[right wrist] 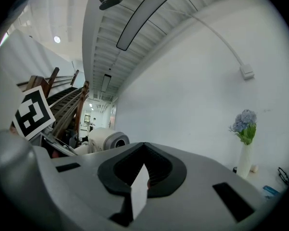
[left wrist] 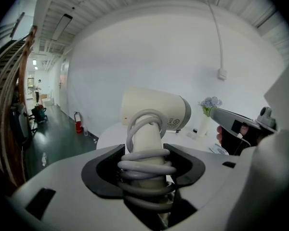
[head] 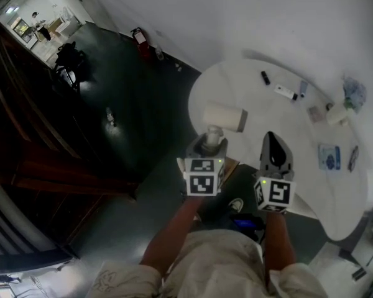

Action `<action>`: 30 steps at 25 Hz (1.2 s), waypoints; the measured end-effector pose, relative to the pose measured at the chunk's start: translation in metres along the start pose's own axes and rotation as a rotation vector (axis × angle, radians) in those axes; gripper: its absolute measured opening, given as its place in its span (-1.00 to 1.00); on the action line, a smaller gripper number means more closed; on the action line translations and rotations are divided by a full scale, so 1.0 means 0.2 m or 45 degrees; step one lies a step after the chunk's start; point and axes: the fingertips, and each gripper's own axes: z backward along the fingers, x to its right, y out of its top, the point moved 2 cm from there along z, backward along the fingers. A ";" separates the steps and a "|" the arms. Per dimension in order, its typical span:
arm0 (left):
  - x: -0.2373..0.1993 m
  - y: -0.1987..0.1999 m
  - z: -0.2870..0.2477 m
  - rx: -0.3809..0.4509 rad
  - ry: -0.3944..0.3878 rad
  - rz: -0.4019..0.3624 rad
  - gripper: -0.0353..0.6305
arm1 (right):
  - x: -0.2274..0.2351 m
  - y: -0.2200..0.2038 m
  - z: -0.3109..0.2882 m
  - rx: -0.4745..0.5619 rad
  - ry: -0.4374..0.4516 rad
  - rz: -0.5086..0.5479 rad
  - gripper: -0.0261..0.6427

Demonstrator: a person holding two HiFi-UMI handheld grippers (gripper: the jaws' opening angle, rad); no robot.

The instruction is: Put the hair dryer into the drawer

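Note:
The cream hair dryer [head: 225, 118] has its grey cord wound round the handle. My left gripper [head: 211, 143] is shut on that handle and holds the dryer in the air at the near left edge of the white round table [head: 261, 113]. In the left gripper view the dryer [left wrist: 154, 110] stands upright between the jaws of the left gripper [left wrist: 147, 154], barrel pointing right. My right gripper [head: 271, 140] hovers just to the right of it, jaws shut to a point with nothing in them. In its own view the right gripper [right wrist: 143, 149] has the dryer [right wrist: 107, 139] at its left. No drawer is in view.
Small items lie on the table's far side: a black piece [head: 265, 77], a white tube [head: 286, 92], a blue packet [head: 329, 156]. A vase of flowers [right wrist: 244, 126] stands by the wall. Dark wooden stairs [head: 25, 135] and a fire extinguisher [head: 140, 37] are to the left.

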 end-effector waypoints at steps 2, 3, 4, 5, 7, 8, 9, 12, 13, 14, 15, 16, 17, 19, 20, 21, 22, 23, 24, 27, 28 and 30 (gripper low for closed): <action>-0.03 -0.04 0.05 -0.009 -0.015 0.000 -0.12 | -0.07 0.00 0.05 -0.005 -0.008 0.008 -0.91; -0.05 -0.07 0.08 -0.016 -0.020 -0.004 -0.12 | -0.11 0.01 0.07 -0.009 -0.010 0.013 -0.91; -0.07 -0.10 0.11 -0.025 -0.024 -0.009 -0.12 | -0.15 0.01 0.10 -0.013 -0.011 0.018 -0.91; -0.08 -0.13 0.14 -0.035 -0.027 -0.013 -0.12 | -0.19 0.01 0.12 -0.017 -0.012 0.022 -0.91; -0.12 -0.19 0.18 -0.056 -0.034 -0.020 -0.12 | -0.26 0.02 0.16 -0.019 -0.016 0.028 -0.91; -0.13 -0.22 0.20 -0.067 -0.038 -0.021 -0.12 | -0.28 0.03 0.18 -0.018 -0.020 0.033 -0.91; -0.14 -0.25 0.22 -0.080 -0.040 -0.022 -0.12 | -0.31 0.03 0.20 -0.018 -0.024 0.036 -0.91; -0.16 -0.33 0.26 -0.110 -0.042 -0.027 -0.12 | -0.36 0.03 0.25 -0.024 -0.038 0.042 -0.91; -0.16 -0.36 0.27 -0.117 -0.044 -0.030 -0.12 | -0.37 0.03 0.26 -0.024 -0.041 0.043 -0.91; -0.17 -0.38 0.28 -0.125 -0.048 -0.034 -0.12 | -0.39 0.03 0.28 -0.023 -0.044 0.042 -0.91; -0.17 -0.41 0.29 -0.135 -0.054 -0.037 -0.12 | -0.40 0.03 0.29 -0.020 -0.048 0.041 -0.91; -0.17 -0.43 0.30 -0.147 -0.059 -0.038 -0.12 | -0.42 0.03 0.30 -0.016 -0.053 0.042 -0.91; -0.18 -0.46 0.31 -0.160 -0.064 -0.038 -0.12 | -0.43 0.04 0.32 -0.011 -0.060 0.046 -0.91; -0.19 -0.51 0.33 -0.187 -0.072 -0.037 -0.12 | -0.46 0.04 0.34 0.003 -0.073 0.053 -0.91; -0.20 -0.53 0.34 -0.199 -0.074 -0.037 -0.12 | -0.47 0.04 0.35 0.006 -0.077 0.054 -0.91; -0.21 -0.56 0.35 -0.210 -0.074 -0.040 -0.12 | -0.49 0.04 0.37 0.009 -0.079 0.055 -0.91; -0.21 -0.58 0.35 -0.219 -0.074 -0.045 -0.12 | -0.50 0.05 0.38 0.012 -0.082 0.058 -0.91; -0.21 -0.60 0.36 -0.228 -0.075 -0.048 -0.12 | -0.51 0.05 0.39 0.017 -0.084 0.062 -0.91; -0.22 -0.62 0.36 -0.241 -0.078 -0.049 -0.12 | -0.52 0.06 0.41 0.023 -0.084 0.068 -0.91; -0.24 -0.71 0.37 -0.303 -0.083 -0.034 -0.12 | -0.56 0.05 0.44 0.019 -0.086 0.072 -0.91; -0.24 -0.73 0.37 -0.316 -0.086 -0.030 -0.12 | -0.58 0.05 0.45 0.008 -0.090 0.066 -0.91; -0.24 -0.74 0.36 -0.322 -0.096 -0.038 -0.12 | -0.59 0.04 0.47 -0.009 -0.101 0.058 -0.91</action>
